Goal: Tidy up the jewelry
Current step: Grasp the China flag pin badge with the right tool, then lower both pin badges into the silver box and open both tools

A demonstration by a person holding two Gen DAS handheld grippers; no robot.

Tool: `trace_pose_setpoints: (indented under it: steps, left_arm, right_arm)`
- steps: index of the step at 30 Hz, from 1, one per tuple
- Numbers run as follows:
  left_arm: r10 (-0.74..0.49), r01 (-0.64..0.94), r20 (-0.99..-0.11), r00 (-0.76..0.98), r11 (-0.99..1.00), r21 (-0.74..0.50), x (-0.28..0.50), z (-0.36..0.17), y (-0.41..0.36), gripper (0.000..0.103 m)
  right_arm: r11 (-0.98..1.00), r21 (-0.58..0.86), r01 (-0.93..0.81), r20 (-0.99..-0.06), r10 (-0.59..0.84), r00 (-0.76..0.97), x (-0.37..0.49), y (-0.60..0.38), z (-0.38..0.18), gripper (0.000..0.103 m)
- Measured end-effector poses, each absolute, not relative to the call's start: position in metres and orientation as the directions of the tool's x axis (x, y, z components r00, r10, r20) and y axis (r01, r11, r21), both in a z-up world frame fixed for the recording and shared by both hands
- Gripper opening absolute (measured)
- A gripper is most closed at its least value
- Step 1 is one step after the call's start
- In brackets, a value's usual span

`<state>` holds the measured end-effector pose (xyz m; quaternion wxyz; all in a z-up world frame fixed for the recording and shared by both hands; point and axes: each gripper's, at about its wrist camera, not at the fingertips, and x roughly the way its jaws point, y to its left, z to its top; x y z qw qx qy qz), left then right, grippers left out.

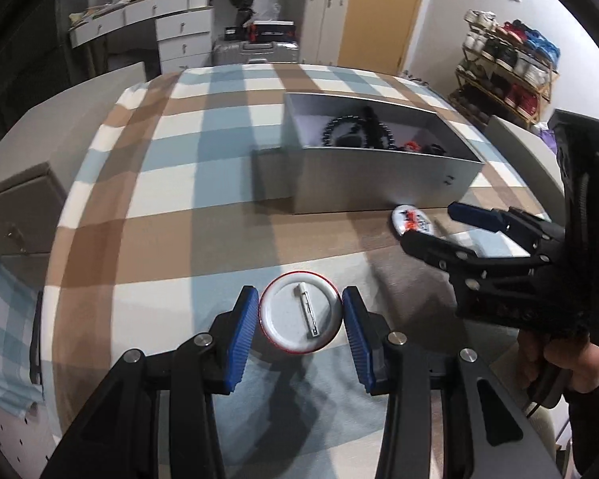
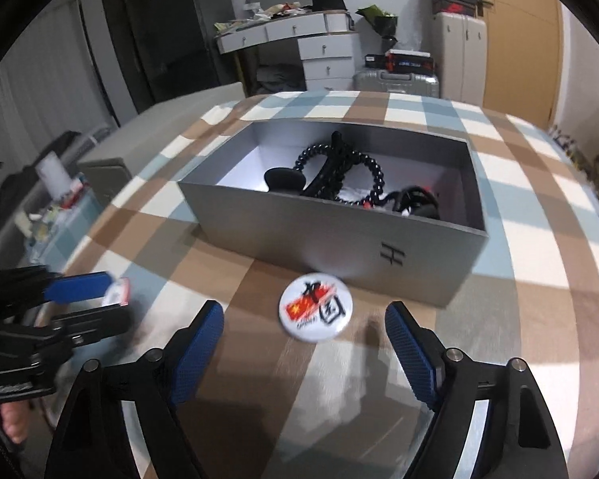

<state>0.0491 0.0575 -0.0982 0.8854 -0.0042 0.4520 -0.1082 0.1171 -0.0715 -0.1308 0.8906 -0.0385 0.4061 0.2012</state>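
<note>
Now, left gripper [image 1: 300,315] clamps a badge [image 1: 300,313] — keep it pinched; right gripper [image 2: 304,339] gapes empty — straddle the printed badge [image 2: 315,304] beside the box [image 2: 339,235] squarely, then squeeze.

Two pin badges [image 1: 300,312] [image 2: 314,308], one grey box [image 2: 339,235].

box [image 2: 331,235] on checked tablecloth [image 2: 539,215] | beaded bracelet [image 2: 363,175] inside box | badge [image 2: 314,306] on cloth just before box | second badge [image 1: 300,313] between left gripper [image 1: 300,319] pads
</note>
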Motion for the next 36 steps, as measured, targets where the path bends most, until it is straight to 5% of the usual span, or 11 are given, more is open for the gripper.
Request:
trace_pose_setpoints:
  steps: [8,14,36]
  left_arm:
    - [-0.212,0.193,-0.792,0.573,0.974,-0.122,0.044,-0.099,0.065,0.037]
    - [-0.233,0.198,-0.791,0.566,0.970,-0.144,0.043,-0.101,0.068,0.037]
    - [-0.202,0.162,-0.785,0.586,0.978,-0.131,0.038,-0.094,0.073,0.037]
  right_arm:
    - [0.926,0.060,-0.372,-0.775,0.278,0.568,0.125,-0.063,-0.139,0.070]
    - [0.938,0.049,-0.344,-0.771,0.255,0.583,0.125,-0.067,-0.137,0.042]
    - [0.914,0.174,-0.365,-0.703,0.375,0.605,0.102,-0.091,-0.120,0.042]
